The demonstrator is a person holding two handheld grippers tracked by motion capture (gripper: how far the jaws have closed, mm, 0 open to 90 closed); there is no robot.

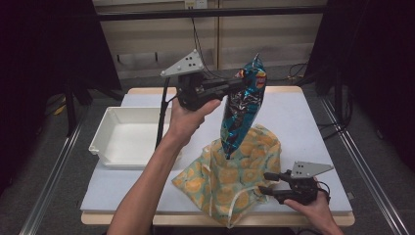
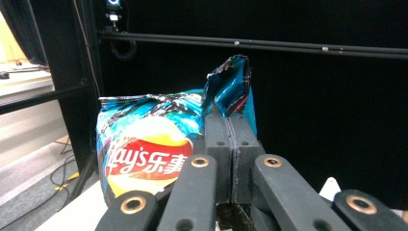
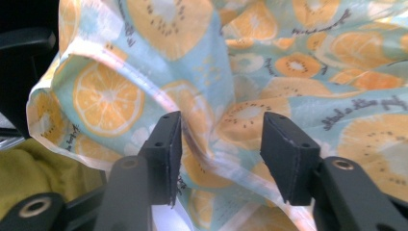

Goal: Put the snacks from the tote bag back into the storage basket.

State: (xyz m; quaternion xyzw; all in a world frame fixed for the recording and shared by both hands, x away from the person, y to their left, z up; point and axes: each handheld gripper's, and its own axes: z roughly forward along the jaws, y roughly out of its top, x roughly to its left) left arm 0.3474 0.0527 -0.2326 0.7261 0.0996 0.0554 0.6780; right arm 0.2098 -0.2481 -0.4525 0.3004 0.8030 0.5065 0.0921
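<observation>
The crinkly blue foil chip bag (image 1: pixel 243 105), light and crushable, hangs above our orange-print cloth bag (image 1: pixel 230 178) over the surface, left claw (image 2: pixel 232 126) clenched on its top seam, right claw (image 3: pixel 219 159) released.
</observation>
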